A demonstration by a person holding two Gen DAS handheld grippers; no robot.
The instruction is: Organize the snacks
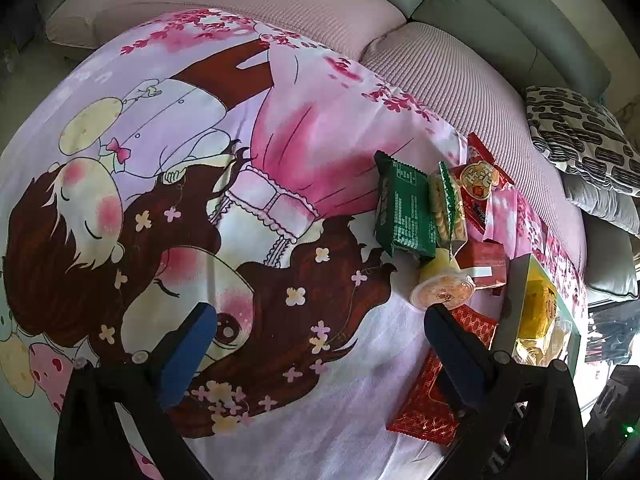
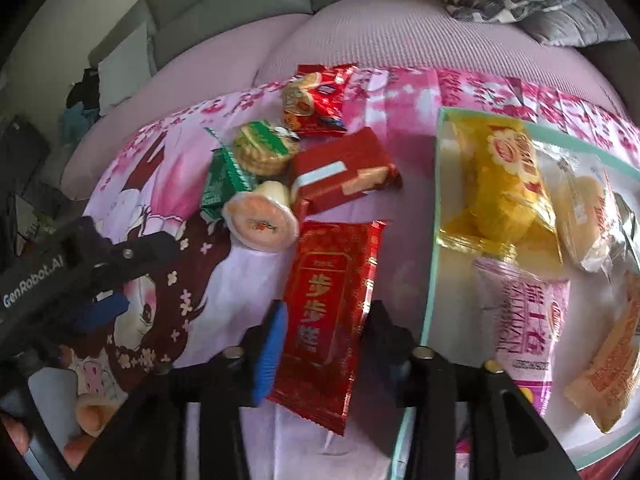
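Observation:
A long red and gold packet (image 2: pixel 328 280) lies flat on the printed cloth just left of the teal-rimmed box (image 2: pixel 434 200). My right gripper (image 2: pixel 329 320) is open, one finger on each side of the packet's near half, with its pads not pressing on it. The box holds a yellow packet (image 2: pixel 504 184), a pink packet (image 2: pixel 524 320), an orange packet (image 2: pixel 612 360) and a clear-wrapped pastry (image 2: pixel 584 216). My left gripper (image 1: pixel 320 314) hangs wide open over the cloth with nothing between its fingers. Its right finger (image 1: pixel 452 344) covers part of the red and gold packet (image 1: pixel 432 400).
Beyond the red packet lie a jelly cup (image 2: pixel 262 224), a green packet (image 2: pixel 224 184), a clear biscuit pack (image 2: pixel 262 152), a red biscuit packet (image 2: pixel 344 172) and a red cartoon packet (image 2: pixel 316 100). Pink sofa cushions (image 1: pixel 240 8) and a patterned pillow (image 1: pixel 580 140) border the cloth.

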